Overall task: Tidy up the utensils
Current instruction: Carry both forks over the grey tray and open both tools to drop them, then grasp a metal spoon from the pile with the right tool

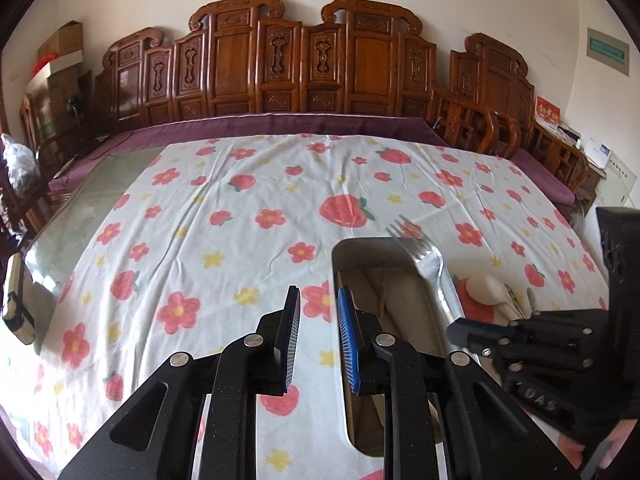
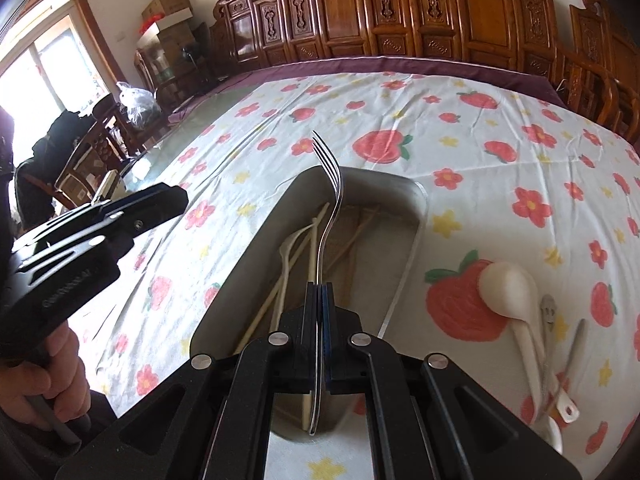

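My right gripper (image 2: 320, 290) is shut on the handle of a steel fork (image 2: 331, 184), which points up and forward over a long metal tray (image 2: 416, 216). Chopsticks (image 2: 352, 236) and a pale spoon (image 2: 286, 256) lie in the tray. In the left wrist view the fork (image 1: 428, 264) hangs over the tray (image 1: 340, 256), held by the right gripper (image 1: 480, 330). My left gripper (image 1: 318, 292) stands open a little with nothing between its fingers, above the cloth at the tray's left rim. A white spoon (image 2: 508, 284) and two small metal utensils (image 2: 548, 312) lie right of the tray.
A flowered cloth (image 1: 240, 220) covers the glass table (image 1: 80, 216). A carved wooden bench (image 1: 280, 64) with a purple cushion (image 1: 280, 124) runs behind it. A small boxy object (image 1: 18, 300) sits at the table's left edge. A hand (image 2: 44, 380) holds the left gripper.
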A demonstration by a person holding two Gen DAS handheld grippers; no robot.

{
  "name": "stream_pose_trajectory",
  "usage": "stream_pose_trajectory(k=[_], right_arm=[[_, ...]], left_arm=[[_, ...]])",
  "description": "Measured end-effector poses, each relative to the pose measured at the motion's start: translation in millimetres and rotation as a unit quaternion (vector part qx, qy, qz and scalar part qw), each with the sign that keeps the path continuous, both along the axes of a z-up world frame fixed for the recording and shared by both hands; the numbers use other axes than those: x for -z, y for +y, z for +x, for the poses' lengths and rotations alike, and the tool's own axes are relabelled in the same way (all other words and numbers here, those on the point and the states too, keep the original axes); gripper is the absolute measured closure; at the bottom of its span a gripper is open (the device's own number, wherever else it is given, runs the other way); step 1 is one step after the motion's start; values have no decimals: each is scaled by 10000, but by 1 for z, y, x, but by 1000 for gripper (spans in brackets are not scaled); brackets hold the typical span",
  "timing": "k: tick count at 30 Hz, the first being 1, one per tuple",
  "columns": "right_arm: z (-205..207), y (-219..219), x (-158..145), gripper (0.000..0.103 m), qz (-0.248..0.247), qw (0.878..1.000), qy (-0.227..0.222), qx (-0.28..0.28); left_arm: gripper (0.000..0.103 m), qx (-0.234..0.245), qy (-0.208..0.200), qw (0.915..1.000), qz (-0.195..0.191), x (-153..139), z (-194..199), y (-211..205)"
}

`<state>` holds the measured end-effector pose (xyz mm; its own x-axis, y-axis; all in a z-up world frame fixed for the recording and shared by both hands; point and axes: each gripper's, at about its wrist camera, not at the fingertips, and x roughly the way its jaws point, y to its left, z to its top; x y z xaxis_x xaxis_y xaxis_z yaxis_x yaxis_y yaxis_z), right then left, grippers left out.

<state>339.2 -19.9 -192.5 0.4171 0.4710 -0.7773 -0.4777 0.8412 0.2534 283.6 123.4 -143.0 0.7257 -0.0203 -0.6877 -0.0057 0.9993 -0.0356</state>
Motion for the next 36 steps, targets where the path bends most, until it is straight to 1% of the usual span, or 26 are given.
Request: stream_pose_trajectory(k=[6, 11, 13, 19, 23, 28, 30, 33, 34, 35, 36], right_arm=[[4, 13, 11, 100, -60, 10000, 62, -22], [8, 14, 18, 99, -30, 9999, 149, 69], [8, 12, 18, 96, 4, 9999, 141, 80], [6, 0, 8, 96, -6, 10000, -48, 27], [-8, -26, -9, 96, -97, 9994, -326, 36], [-26, -72, -20, 96, -471, 9968, -628, 123], [-31, -97, -23, 96, -663, 9950, -704, 266], [-33, -128, -25, 96, -807, 9930, -718, 484], [-32, -136, -24, 96, -844, 9923, -698, 582], [-30, -147, -23, 96, -843, 9919, -637, 703], [-29, -153, -22, 96, -829, 9918, -591, 772]], left_arm=[[85, 4, 6, 10000, 32, 1, 0, 2], [85, 49, 5, 10000, 75, 2, 0, 0], [85, 51, 7, 10000, 79, 3, 0, 0], [85, 69, 12, 9999, 79, 2, 0, -2], [85, 164, 34, 9998, 90, 4, -1, -10], [85, 363, 11, 9993, 55, 3, -5, -25], [85, 459, 19, 9989, 23, 4, -7, -33], [84, 637, 67, 9979, -40, 6, -9, -48], [80, 711, 75, 9974, -38, 7, -10, -54], [72, 795, 75, 9968, -12, 9, -12, -62], [69, 852, 73, 9963, -2, 10, -13, -67]])
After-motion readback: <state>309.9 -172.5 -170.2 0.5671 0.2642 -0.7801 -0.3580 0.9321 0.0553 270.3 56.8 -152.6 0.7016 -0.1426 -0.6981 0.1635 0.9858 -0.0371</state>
